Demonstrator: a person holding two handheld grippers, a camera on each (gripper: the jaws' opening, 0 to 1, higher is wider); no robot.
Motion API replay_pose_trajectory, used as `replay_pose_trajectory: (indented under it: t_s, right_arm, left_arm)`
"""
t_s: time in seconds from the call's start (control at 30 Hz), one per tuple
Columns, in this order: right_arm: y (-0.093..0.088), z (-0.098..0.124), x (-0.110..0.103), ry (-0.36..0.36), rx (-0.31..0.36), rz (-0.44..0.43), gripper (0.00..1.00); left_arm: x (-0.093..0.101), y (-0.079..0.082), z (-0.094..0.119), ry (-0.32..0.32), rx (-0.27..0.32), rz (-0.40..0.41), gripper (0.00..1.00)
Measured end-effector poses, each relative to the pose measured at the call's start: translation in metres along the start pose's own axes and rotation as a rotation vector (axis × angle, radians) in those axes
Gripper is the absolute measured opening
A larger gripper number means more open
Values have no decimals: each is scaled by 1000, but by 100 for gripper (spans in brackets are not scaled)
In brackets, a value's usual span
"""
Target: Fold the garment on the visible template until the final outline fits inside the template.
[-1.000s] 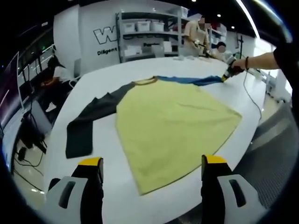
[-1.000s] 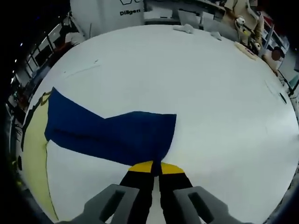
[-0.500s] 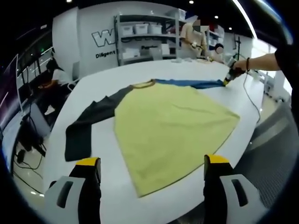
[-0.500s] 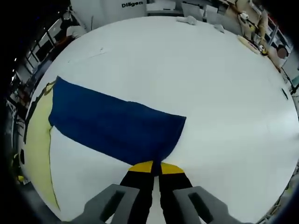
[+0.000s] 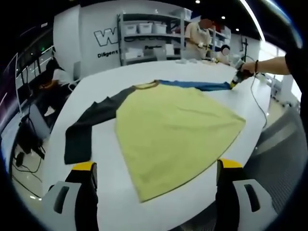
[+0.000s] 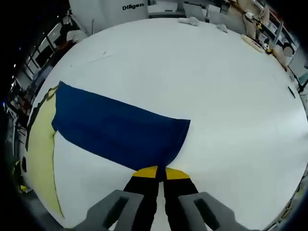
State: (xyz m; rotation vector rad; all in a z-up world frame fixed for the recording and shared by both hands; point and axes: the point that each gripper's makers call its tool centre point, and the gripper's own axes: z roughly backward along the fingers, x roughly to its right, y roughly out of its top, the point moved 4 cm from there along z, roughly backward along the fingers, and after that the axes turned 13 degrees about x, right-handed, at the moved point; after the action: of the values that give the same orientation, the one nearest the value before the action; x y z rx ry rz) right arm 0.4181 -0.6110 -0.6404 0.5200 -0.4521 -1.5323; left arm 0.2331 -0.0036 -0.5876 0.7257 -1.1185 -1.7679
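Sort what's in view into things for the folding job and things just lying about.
For the job: shirt, its blue sleeve pinched in the right gripper, its grey sleeve, left gripper, table.
Lying about: shelves with bins, cable, small items at the table's far edge.

Two-jawed left tool [image 5: 155, 168]: black jaws capped with yellow tips, set on pale grey housings with slotted cut-outs. Same build on the right tool [image 6: 158, 174], black jaws with rounded yellow tips, grey moulded bodies below. Far across the surface, the right tool [image 5: 234, 82] gripped in a hand [image 5: 244, 72], dark band at the wrist, short dark sleeve [image 5: 294, 57].
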Motion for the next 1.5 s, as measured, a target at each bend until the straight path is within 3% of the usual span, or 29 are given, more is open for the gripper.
replay_pose_trajectory:
  t_s: [0.3, 0.8, 1.13, 1.5]
  right_arm:
    - [13, 7, 3, -6, 46, -37, 0]
    - [35, 31, -29, 43, 95, 16, 0]
    - [53, 39, -65, 118, 121, -1, 0]
    - [66, 39, -115, 200, 138, 36, 0]
  left_arm:
    - [2, 0, 0, -8, -3, -3, 99]
    - [1, 0, 2, -4, 5, -1, 99]
    - [2, 2, 2, -10, 16, 3, 99]
    - [2, 3, 2, -15, 31, 10, 99]
